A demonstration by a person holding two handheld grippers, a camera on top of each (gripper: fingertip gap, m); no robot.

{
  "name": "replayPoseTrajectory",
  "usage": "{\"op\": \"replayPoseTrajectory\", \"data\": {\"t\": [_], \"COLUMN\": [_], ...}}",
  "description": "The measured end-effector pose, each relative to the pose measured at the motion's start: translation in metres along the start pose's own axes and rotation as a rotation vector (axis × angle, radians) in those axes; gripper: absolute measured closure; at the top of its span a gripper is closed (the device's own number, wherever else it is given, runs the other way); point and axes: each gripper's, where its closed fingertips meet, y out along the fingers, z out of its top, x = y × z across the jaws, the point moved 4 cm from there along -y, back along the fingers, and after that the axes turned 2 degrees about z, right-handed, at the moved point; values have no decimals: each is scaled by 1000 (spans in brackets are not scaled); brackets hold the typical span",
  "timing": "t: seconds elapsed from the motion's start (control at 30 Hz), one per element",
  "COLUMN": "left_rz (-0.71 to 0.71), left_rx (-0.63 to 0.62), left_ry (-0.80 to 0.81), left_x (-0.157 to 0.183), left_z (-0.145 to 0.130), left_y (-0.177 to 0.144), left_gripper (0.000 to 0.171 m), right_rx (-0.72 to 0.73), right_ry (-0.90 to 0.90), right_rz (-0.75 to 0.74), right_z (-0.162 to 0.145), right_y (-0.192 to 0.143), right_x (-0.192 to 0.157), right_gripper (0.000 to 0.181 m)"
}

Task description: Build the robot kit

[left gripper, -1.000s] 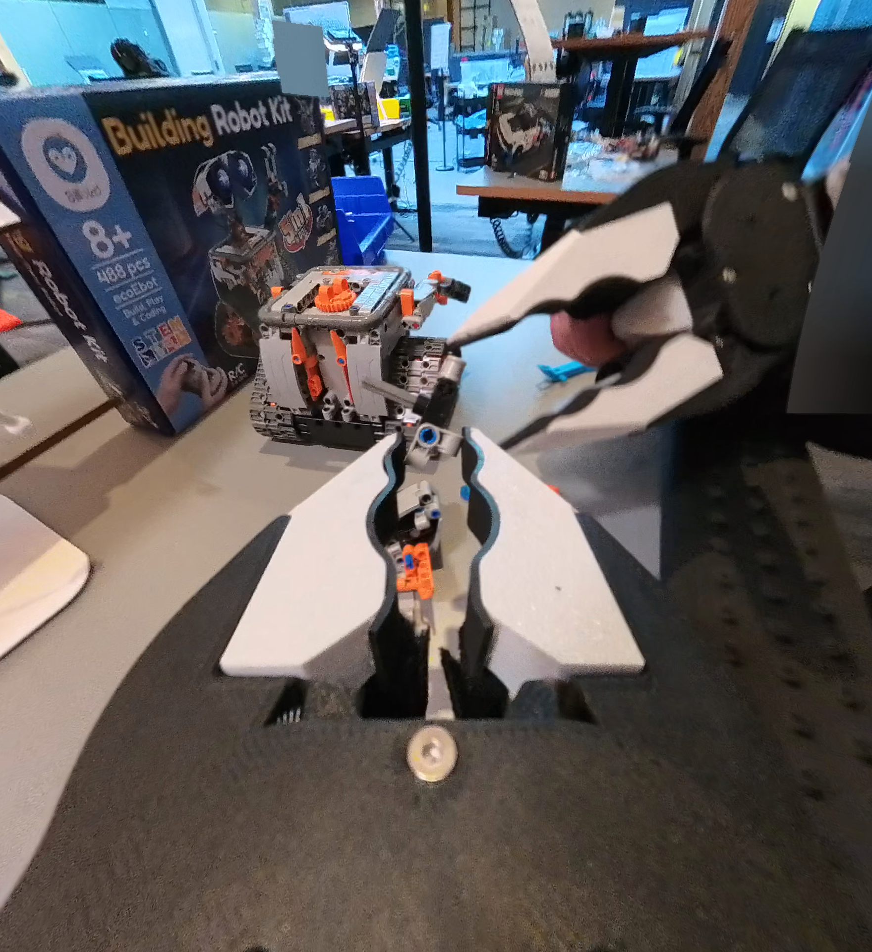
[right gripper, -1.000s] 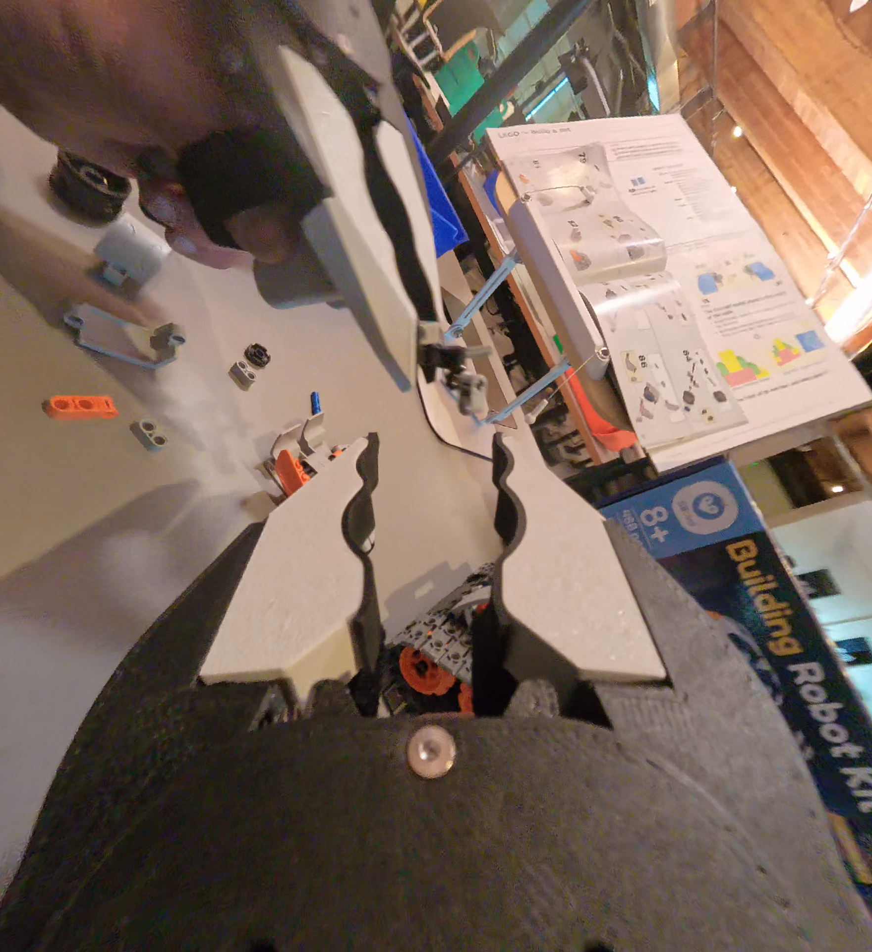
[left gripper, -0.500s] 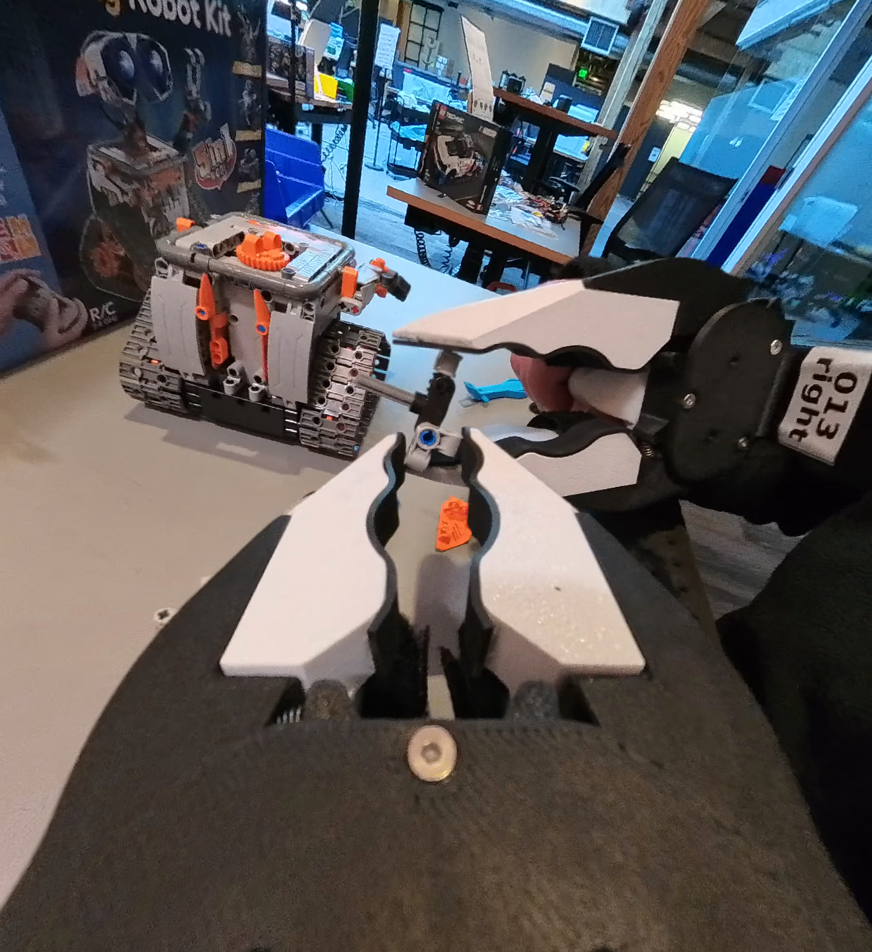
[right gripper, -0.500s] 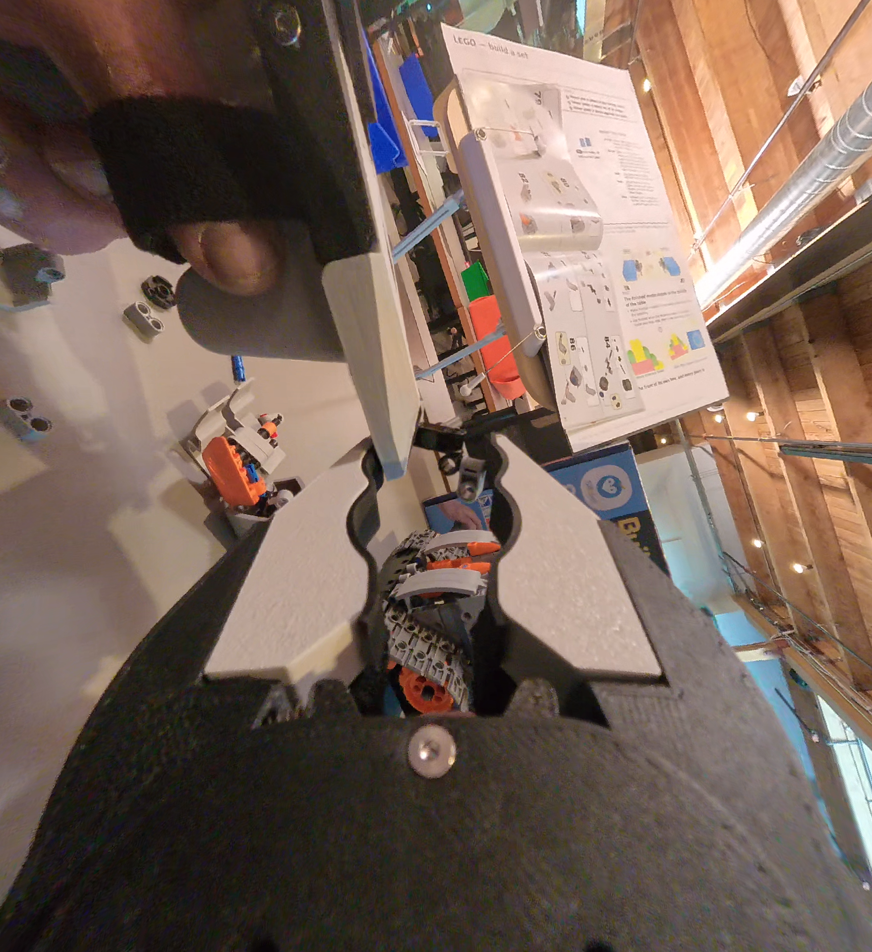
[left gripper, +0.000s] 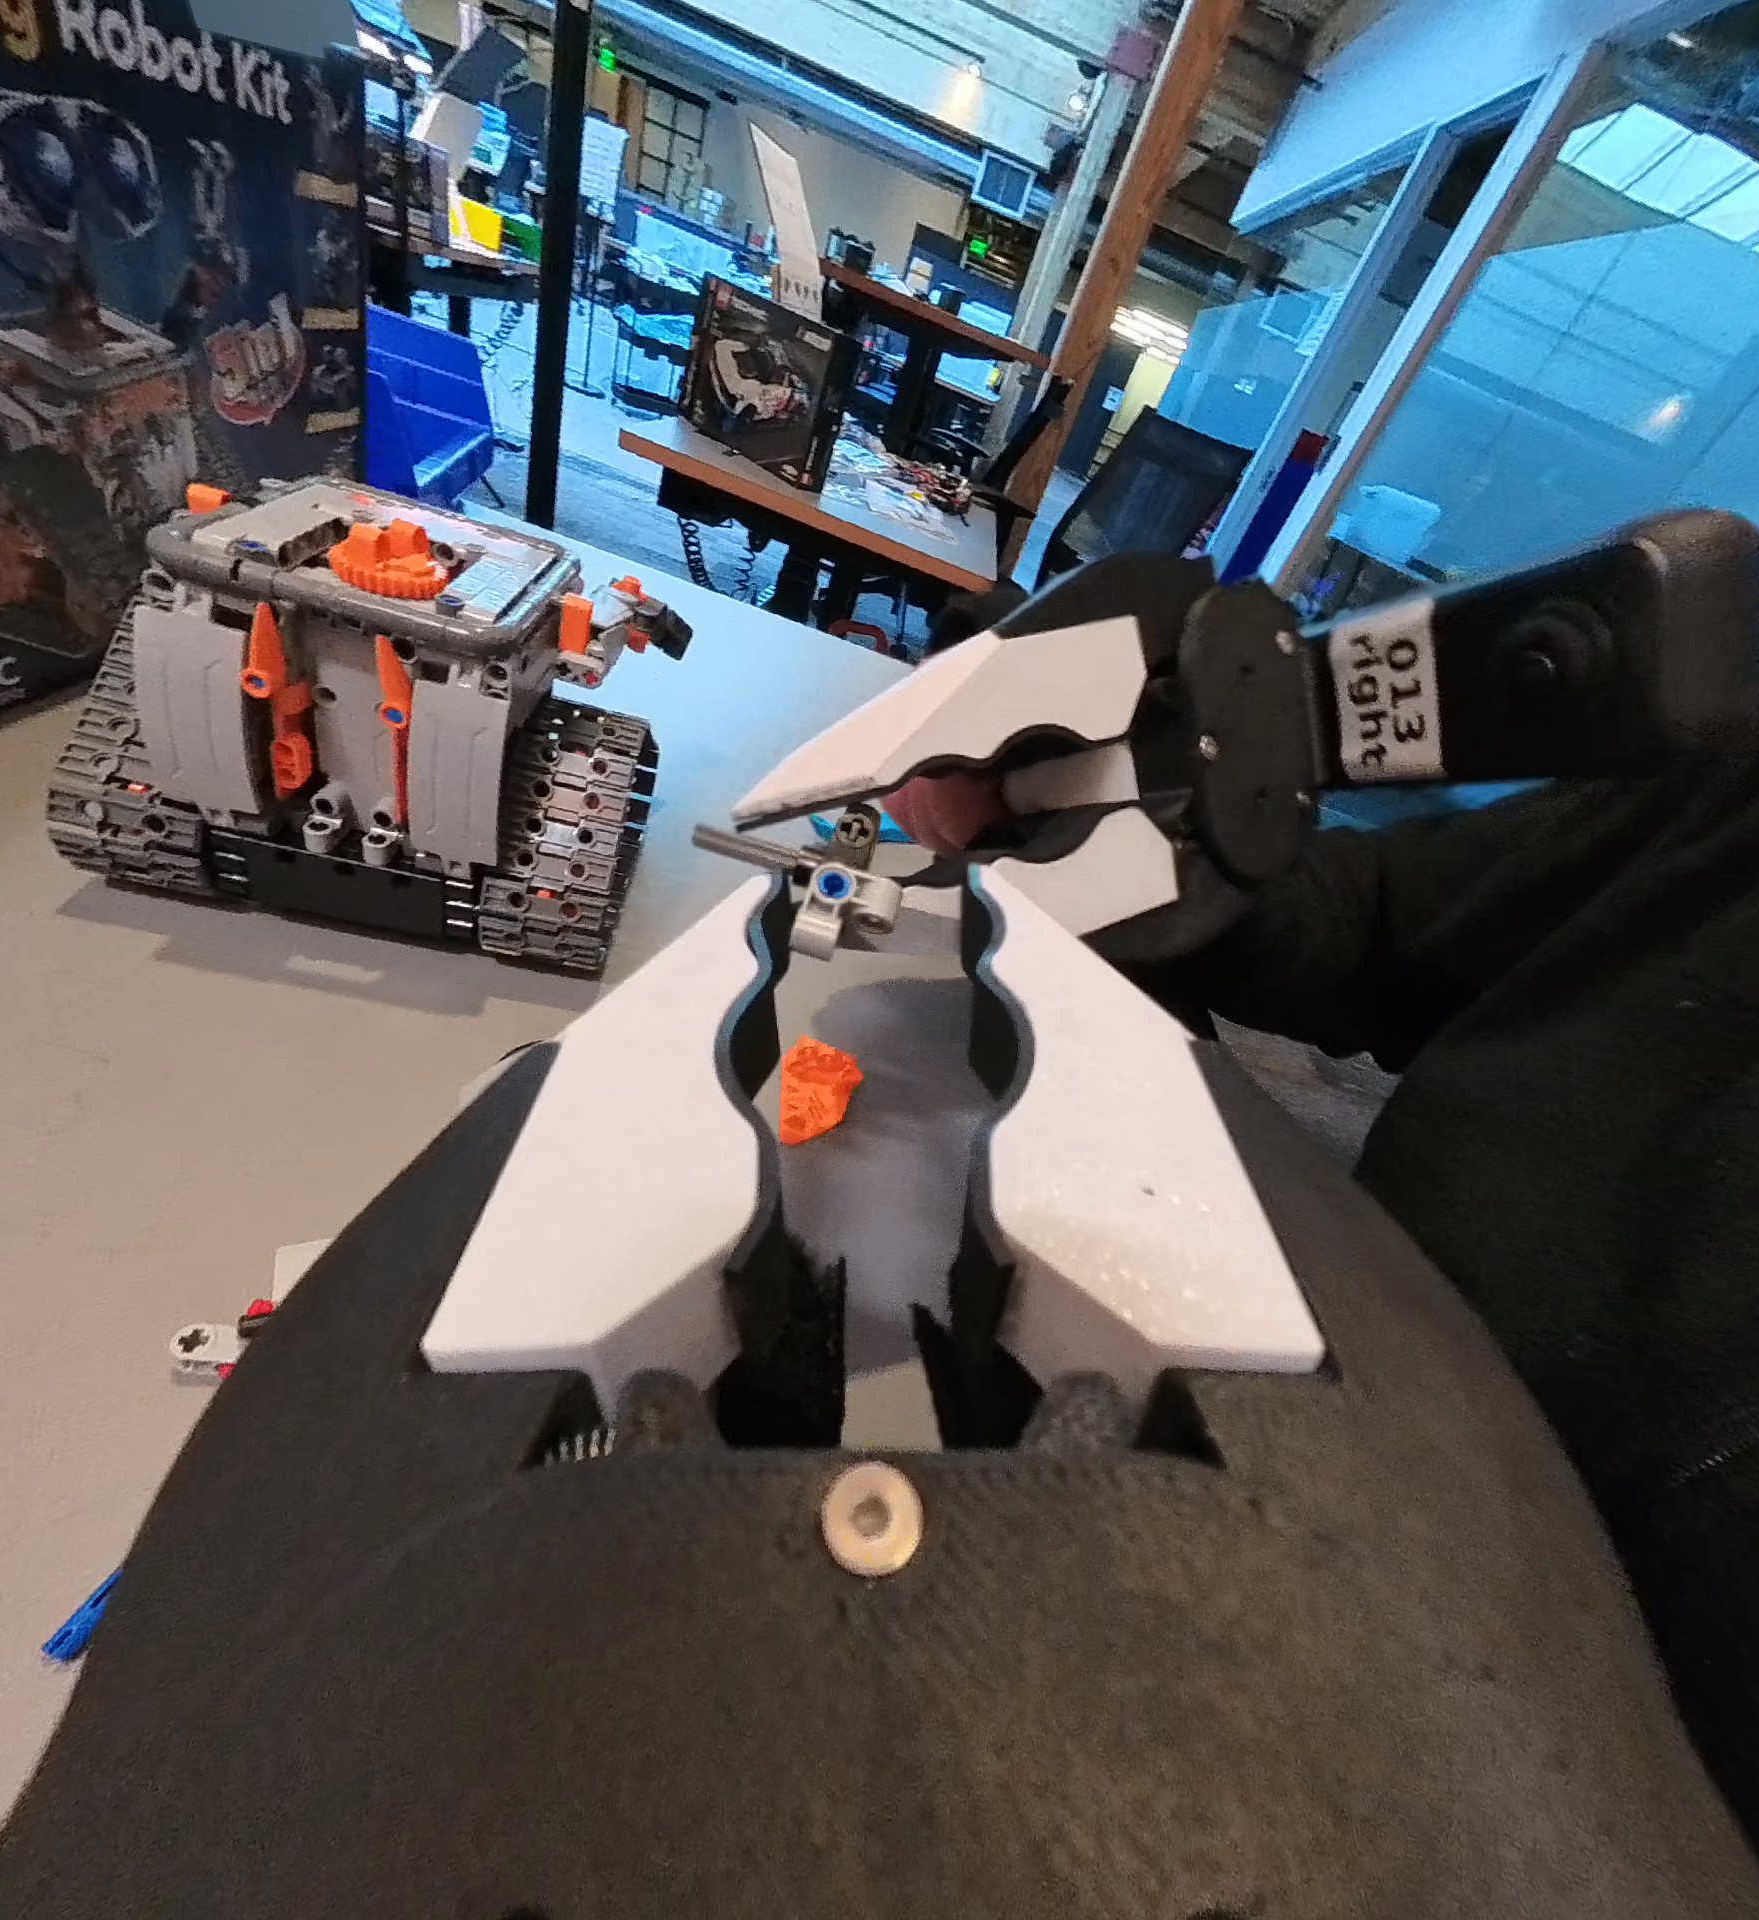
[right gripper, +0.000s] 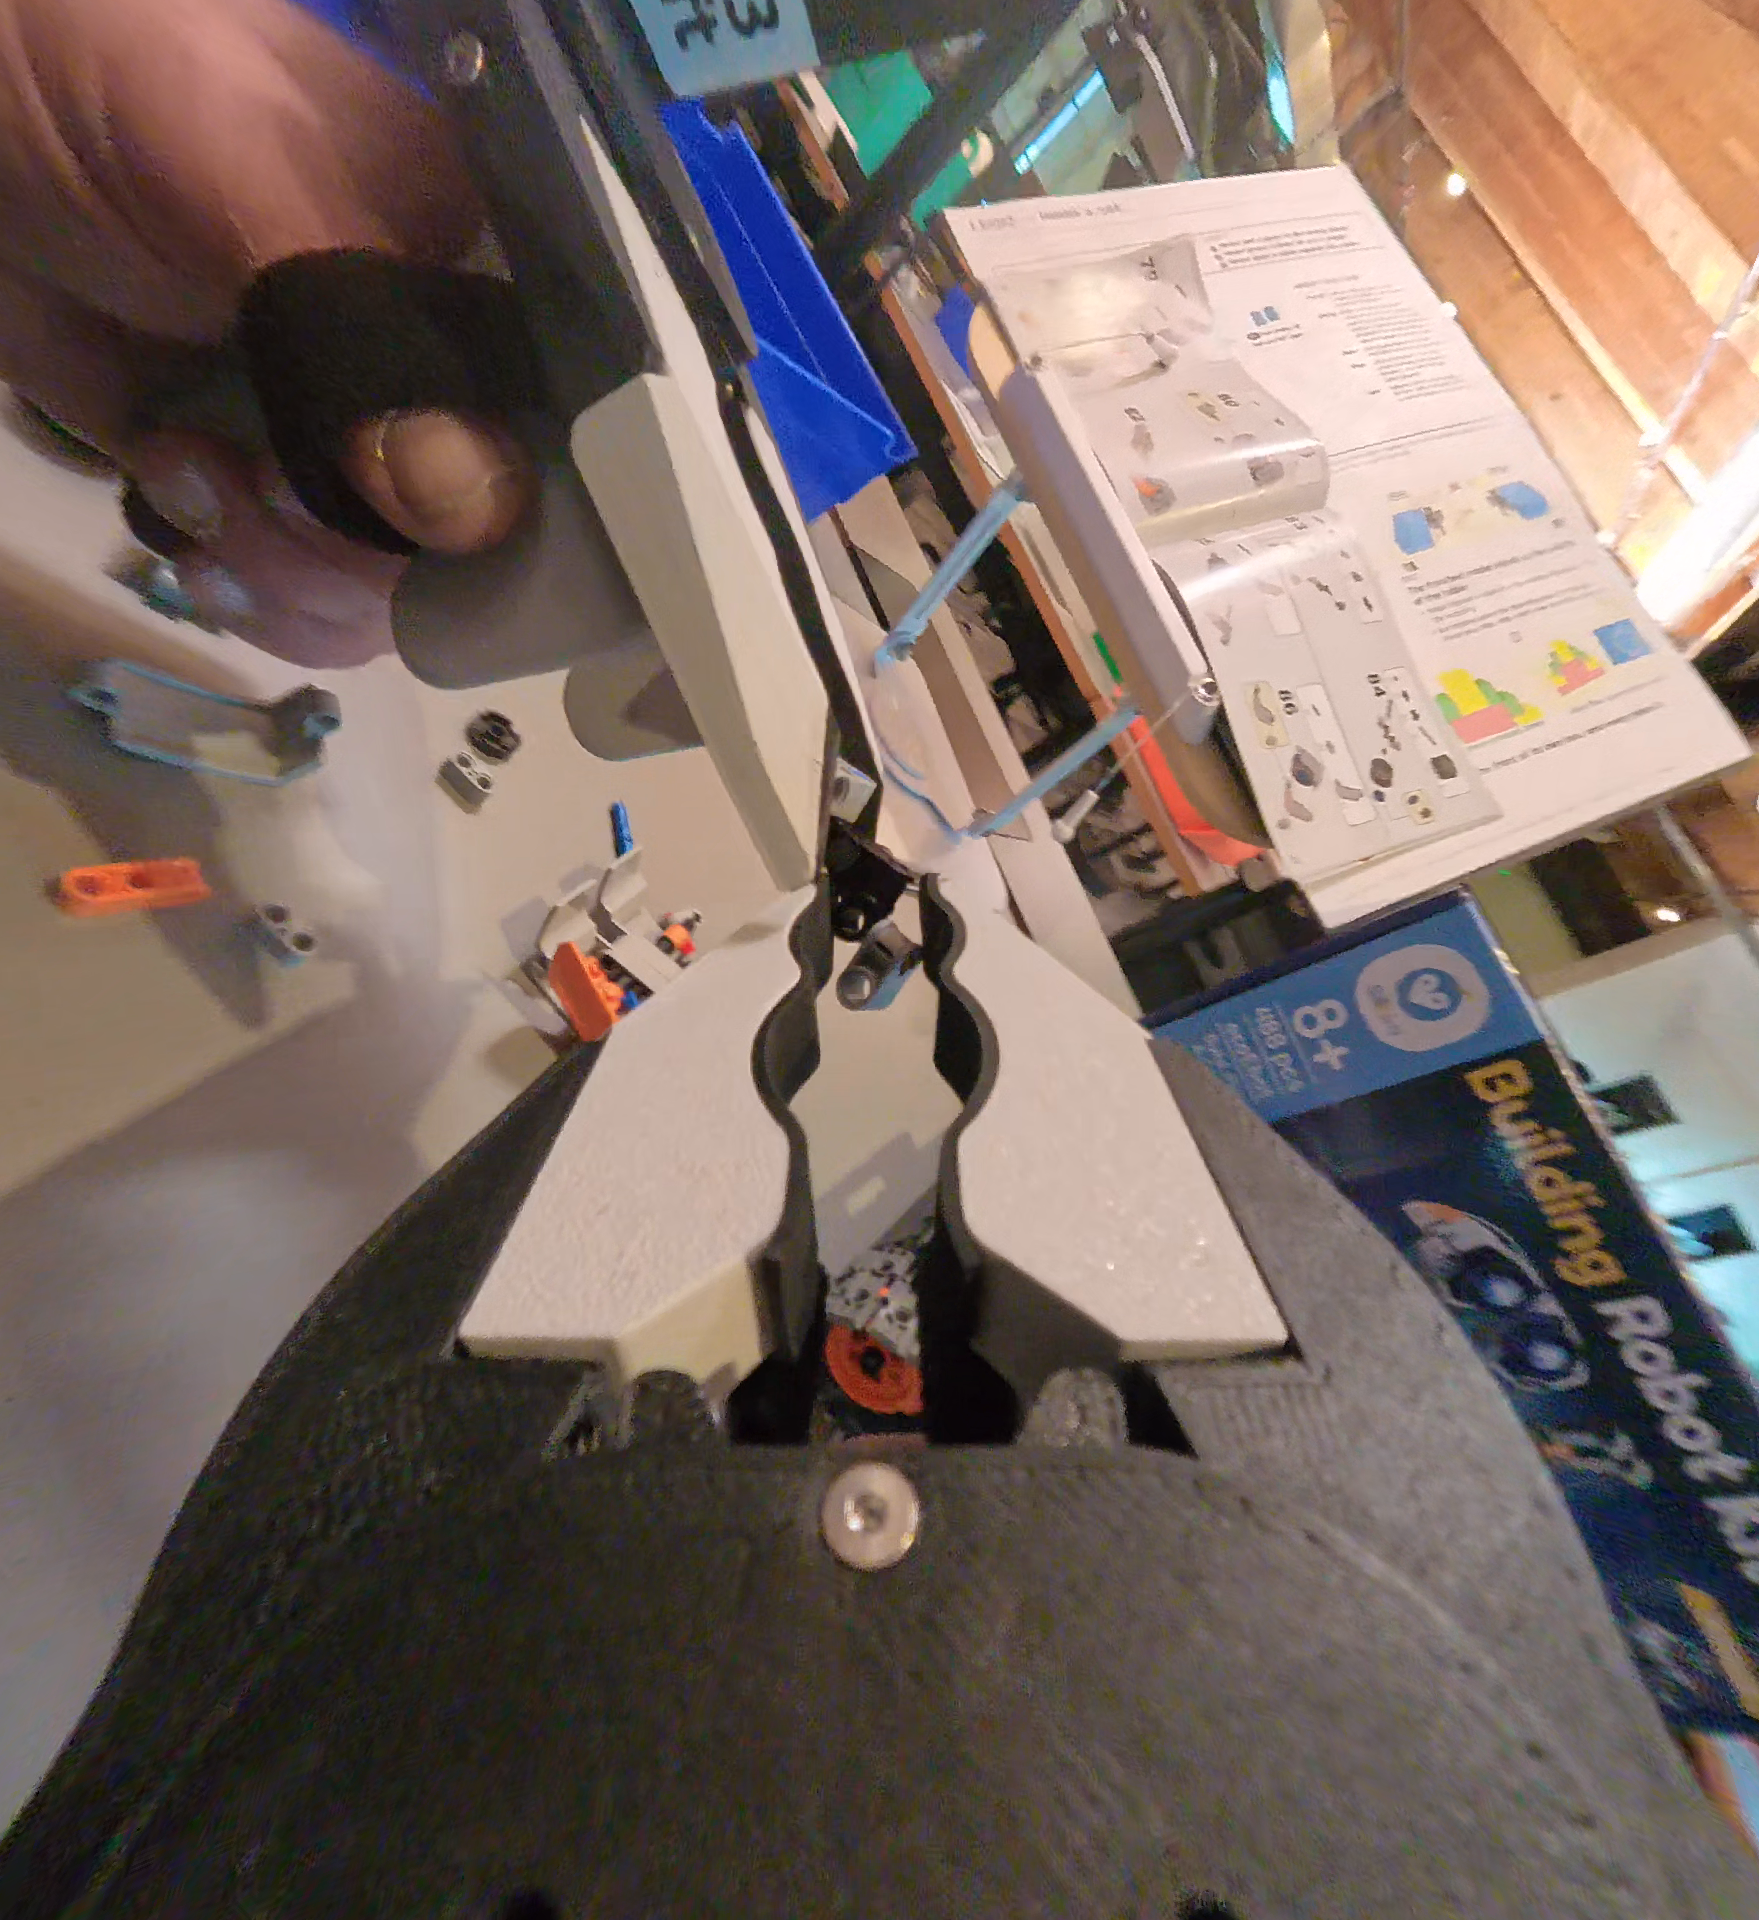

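Note:
A small grey-and-black connector piece [left gripper: 839,904] with a blue pin and a metal-grey axle sits at my left gripper's [left gripper: 870,888] tips. The left jaws stand apart, with a gap on the piece's right side. My right gripper [left gripper: 833,847] comes in from the right and pinches the piece's black part. In the right wrist view my right gripper [right gripper: 873,914] is shut narrowly on the piece [right gripper: 870,961], and the left gripper [right gripper: 833,831] reaches down from above to meet it. A grey tracked robot model [left gripper: 355,727] with orange parts stands on the table [left gripper: 179,1091] at the left.
An orange part [left gripper: 818,1091] lies on the table under my left gripper. A dark blue kit box [left gripper: 127,260] stands behind the model. An instruction booklet on a stand [right gripper: 1322,520], an orange beam [right gripper: 132,883], a small grey-orange subassembly [right gripper: 605,966] and other loose pieces lie around. Left and right tips are no more than a few centimetres apart. Left tips and right tips are each some 15 cm from the grey tracked robot model [left gripper: 355,727].
My left jaws have opened wider around the connector piece. My right jaws have closed onto it. Both grippers have shifted right, away from the robot model.

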Motion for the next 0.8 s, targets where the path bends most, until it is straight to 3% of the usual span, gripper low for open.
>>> {"op": "replayPoseTrajectory", "data": {"t": [0.07,0.2,0.4,0.57,0.8], "left_rz": [-8,-4,131,218,213], "left_rx": [0,24,-22,-78,-82], "left_ry": [25,74,317,514,549], "left_x": [1,-2,-4,3,7], "left_z": [1,7,5,0,-3], "left_y": [-3,-13,-10,-1,0], "left_gripper": [133,127,136,155,168], "right_rx": [38,165,379,425,427], "right_ry": [97,462,990,1083,1124], "right_rz": [62,217,607,765,876], "right_z": [-1,-9,-13,-9,-6], "right_y": [-2,-8,-13,-14,-13], "right_x": [1,17,21,14,4], "right_gripper": [167,168,168,168,169]}}
